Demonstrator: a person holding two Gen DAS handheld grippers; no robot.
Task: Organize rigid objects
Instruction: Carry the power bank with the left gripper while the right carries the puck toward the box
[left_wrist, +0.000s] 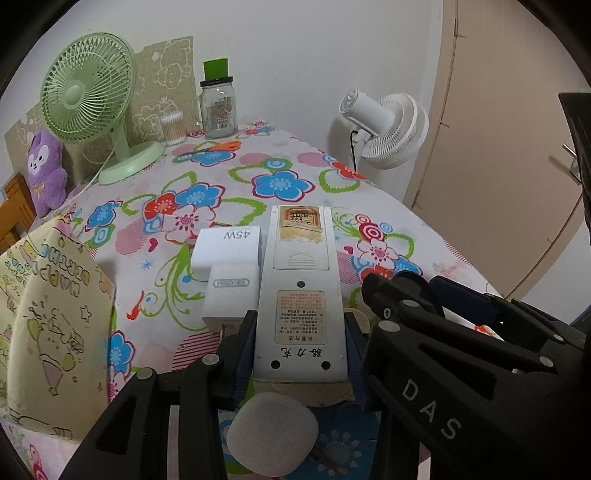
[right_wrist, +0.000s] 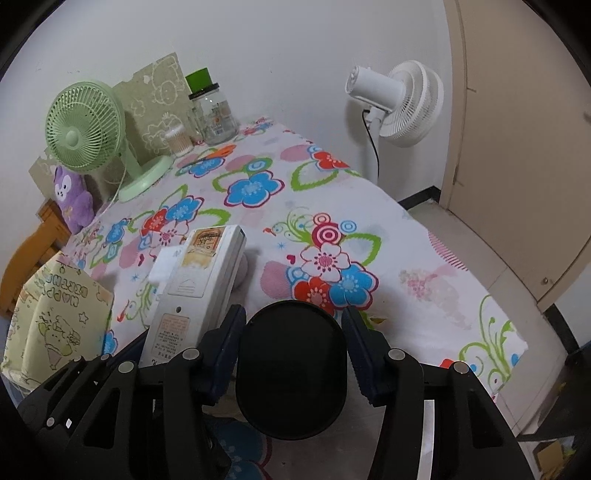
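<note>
The long white plastic remote control (left_wrist: 300, 295), label side up, sits clamped between the left gripper (left_wrist: 301, 354)'s blue pads, raised above the flowered tablecloth (left_wrist: 280, 184). The right gripper (right_wrist: 291, 354) pinches a flat black oval case (right_wrist: 291, 369). The remote juts far forward (a long lever), so it may pivot or knock the two white charger blocks (left_wrist: 231, 273) just beside it.

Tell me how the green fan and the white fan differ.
The green fan stands on the flowered table near the wall; the white fan stands beyond the table's edge, apparently on the floor by the door. The green fan faces the camera, showing its front grille; the white fan is turned sideways, its motor housing in view. The green fan's cord is white, the white fan's black. Both have round grilles.
</note>
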